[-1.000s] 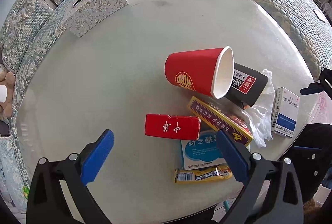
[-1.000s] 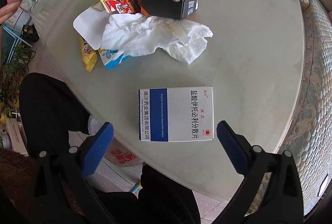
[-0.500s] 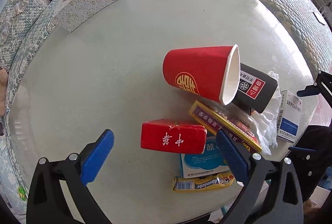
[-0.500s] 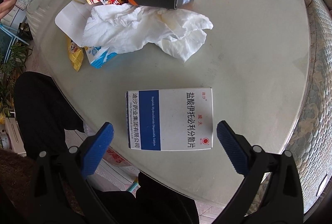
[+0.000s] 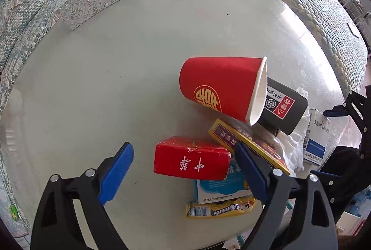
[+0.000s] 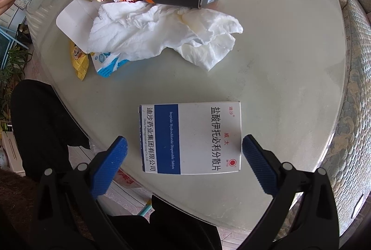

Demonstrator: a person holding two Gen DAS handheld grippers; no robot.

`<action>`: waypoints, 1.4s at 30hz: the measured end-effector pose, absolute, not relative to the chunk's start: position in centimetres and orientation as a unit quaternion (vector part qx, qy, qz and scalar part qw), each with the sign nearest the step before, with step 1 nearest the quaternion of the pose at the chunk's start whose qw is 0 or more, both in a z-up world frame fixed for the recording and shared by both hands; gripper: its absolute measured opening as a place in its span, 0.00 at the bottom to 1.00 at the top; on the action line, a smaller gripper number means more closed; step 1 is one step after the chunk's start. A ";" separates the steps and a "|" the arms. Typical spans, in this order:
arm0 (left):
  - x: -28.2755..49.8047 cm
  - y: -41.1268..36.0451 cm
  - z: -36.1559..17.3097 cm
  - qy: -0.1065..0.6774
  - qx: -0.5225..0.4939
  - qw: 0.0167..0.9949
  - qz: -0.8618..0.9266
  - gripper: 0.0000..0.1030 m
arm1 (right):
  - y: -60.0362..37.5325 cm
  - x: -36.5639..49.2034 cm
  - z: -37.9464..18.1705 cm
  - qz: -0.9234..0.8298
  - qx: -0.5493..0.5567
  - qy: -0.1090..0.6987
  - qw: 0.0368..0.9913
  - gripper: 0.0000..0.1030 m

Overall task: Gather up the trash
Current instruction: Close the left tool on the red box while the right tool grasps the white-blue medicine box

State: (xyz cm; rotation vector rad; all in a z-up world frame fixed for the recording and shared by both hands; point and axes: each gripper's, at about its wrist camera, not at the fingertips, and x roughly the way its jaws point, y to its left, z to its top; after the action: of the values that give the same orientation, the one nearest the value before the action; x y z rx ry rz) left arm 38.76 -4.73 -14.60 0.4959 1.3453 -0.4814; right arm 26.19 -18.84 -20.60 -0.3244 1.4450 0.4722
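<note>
Collecting has not visibly begun: your left gripper straddles the red box, jaws apart. Your right gripper likewise brackets the medicine box. Cup, tissue and wrappers remain on the table.
</note>
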 end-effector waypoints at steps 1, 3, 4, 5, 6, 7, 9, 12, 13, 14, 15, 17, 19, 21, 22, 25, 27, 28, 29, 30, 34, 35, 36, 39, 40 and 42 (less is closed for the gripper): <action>38.8 -4.7 -14.6 0.612 0.223 0.727 -0.218 0.78 | -18.7 26.3 -20.7 0.212 -0.148 0.652 0.712 0.94; 39.0 -4.7 -14.6 0.615 0.219 0.726 -0.215 0.76 | -18.6 26.3 -20.9 0.209 -0.150 0.652 0.713 0.94; 39.0 -4.7 -14.6 0.616 0.218 0.725 -0.215 0.76 | -18.6 26.3 -21.1 0.210 -0.151 0.653 0.712 0.94; 39.1 -4.7 -14.6 0.617 0.217 0.725 -0.215 0.76 | -18.5 26.3 -21.2 0.211 -0.152 0.654 0.711 0.94; 39.1 -4.7 -14.7 0.618 0.216 0.725 -0.215 0.76 | -18.4 26.4 -21.4 0.210 -0.153 0.654 0.711 0.94; 39.1 -4.6 -14.7 0.619 0.213 0.725 -0.216 0.75 | -18.4 26.4 -21.5 0.209 -0.153 0.655 0.710 0.94; 39.3 -4.6 -14.8 0.623 0.208 0.723 -0.215 0.72 | -18.4 26.4 -21.8 0.208 -0.153 0.655 0.710 0.91; 39.2 -4.5 -14.7 0.626 0.201 0.719 -0.225 0.65 | -18.2 26.5 -22.0 0.206 -0.155 0.656 0.710 0.82; 39.2 -4.4 -14.7 0.627 0.200 0.718 -0.225 0.64 | -18.2 26.4 -22.1 0.206 -0.155 0.656 0.709 0.82; 39.2 -4.4 -14.7 0.628 0.200 0.718 -0.225 0.63 | -18.2 26.4 -22.2 0.205 -0.156 0.655 0.710 0.82; 39.1 -4.4 -14.7 0.628 0.201 0.718 -0.225 0.63 | -18.2 26.4 -22.3 0.205 -0.156 0.655 0.710 0.82; 39.1 -4.5 -14.7 0.631 0.203 0.715 -0.222 0.61 | -18.1 26.4 -22.4 0.204 -0.155 0.655 0.711 0.82; 39.0 -4.4 -14.8 0.635 0.201 0.713 -0.221 0.55 | -18.3 26.7 -22.3 0.199 -0.148 0.656 0.713 0.82; 39.0 -4.4 -14.8 0.636 0.199 0.713 -0.219 0.55 | -18.7 26.8 -22.3 0.196 -0.144 0.655 0.715 0.81; 39.0 -4.4 -14.7 0.636 0.199 0.713 -0.219 0.55 | -18.7 26.8 -22.3 0.195 -0.143 0.655 0.716 0.81; 39.1 -4.1 -14.7 0.639 0.193 0.713 -0.214 0.54 | -19.2 26.8 -22.0 0.189 -0.137 0.651 0.722 0.81; 39.3 -3.8 -14.5 0.641 0.186 0.714 -0.212 0.54 | -19.5 26.9 -21.8 0.187 -0.133 0.649 0.726 0.81; 39.3 -3.6 -14.3 0.641 0.182 0.715 -0.212 0.54 | -19.6 26.9 -21.6 0.185 -0.131 0.647 0.728 0.81; 39.4 -3.4 -14.1 0.640 0.180 0.716 -0.211 0.54 | -19.8 26.9 -21.5 0.180 -0.130 0.645 0.731 0.81; 39.5 -3.3 -14.0 0.639 0.179 0.718 -0.209 0.54 | -20.0 26.9 -21.4 0.178 -0.129 0.644 0.733 0.81; 39.6 -2.7 -13.1 0.636 0.174 0.725 -0.200 0.54 | -20.3 26.7 -20.8 0.170 -0.123 0.639 0.740 0.81; 39.7 -2.7 -12.8 0.635 0.174 0.726 -0.198 0.54 | -20.4 26.6 -20.6 0.168 -0.122 0.637 0.742 0.81; 39.7 -2.5 -12.6 0.633 0.172 0.728 -0.196 0.54 | -20.3 26.4 -20.5 0.166 -0.123 0.635 0.744 0.81; 39.5 -2.0 -11.8 0.631 0.167 0.734 -0.188 0.54 | -20.1 25.8 -19.7 0.161 -0.124 0.630 0.750 0.81; 39.5 -1.8 -11.5 0.630 0.166 0.736 -0.185 0.54 | -20.0 25.5 -19.5 0.159 -0.124 0.628 0.752 0.81; 39.3 -1.4 -11.0 0.628 0.163 0.739 -0.182 0.54 | -20.0 25.2 -19.0 0.156 -0.125 0.625 0.755 0.81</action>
State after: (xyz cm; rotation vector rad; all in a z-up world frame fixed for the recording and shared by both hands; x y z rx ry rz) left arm 39.28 -1.41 -11.01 0.3587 1.3788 -0.3985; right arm 25.15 -20.01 -19.05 -0.2723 1.3627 0.3411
